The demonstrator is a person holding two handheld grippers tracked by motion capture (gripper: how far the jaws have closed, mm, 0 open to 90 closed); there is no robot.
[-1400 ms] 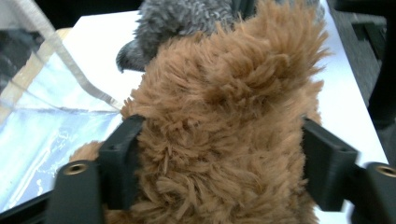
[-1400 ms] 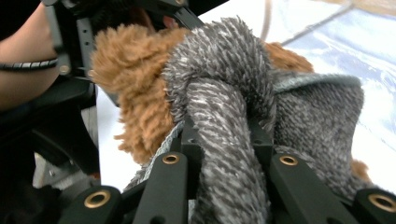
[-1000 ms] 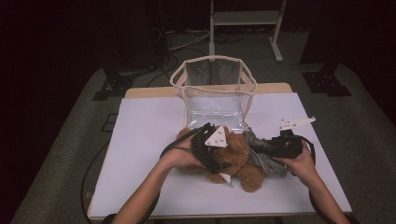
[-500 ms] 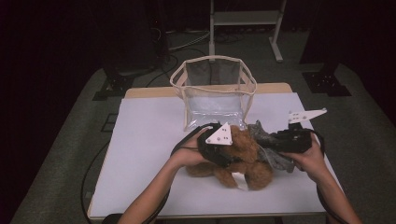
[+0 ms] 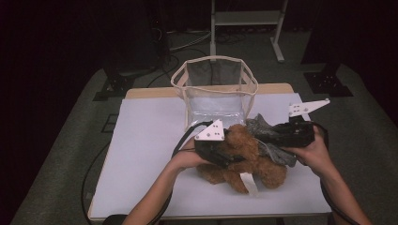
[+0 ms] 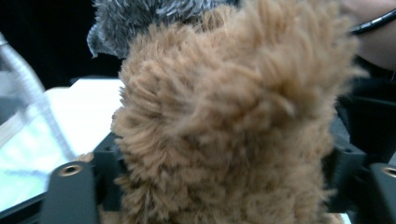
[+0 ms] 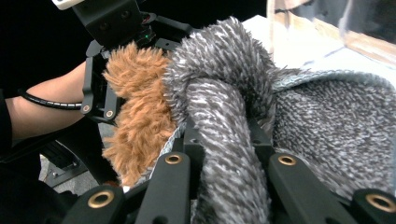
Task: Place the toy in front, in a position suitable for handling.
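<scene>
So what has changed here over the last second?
The right gripper, shut on the grey garment, has lifted it higher off the teddy bear. The left gripper has been reopening a little after closing around the bear's head. The mesh bag has not moved.

The right claw (image 5: 270,133) has lifted the grey cloth (image 5: 267,136) higher, and the brown teddy bear (image 5: 246,157) has shifted toward the person.

A fluffy brown teddy bear (image 5: 244,157) lies in front of the clear bag (image 5: 215,91), with a grey fuzzy cloth (image 5: 267,138) draped on it.
</scene>
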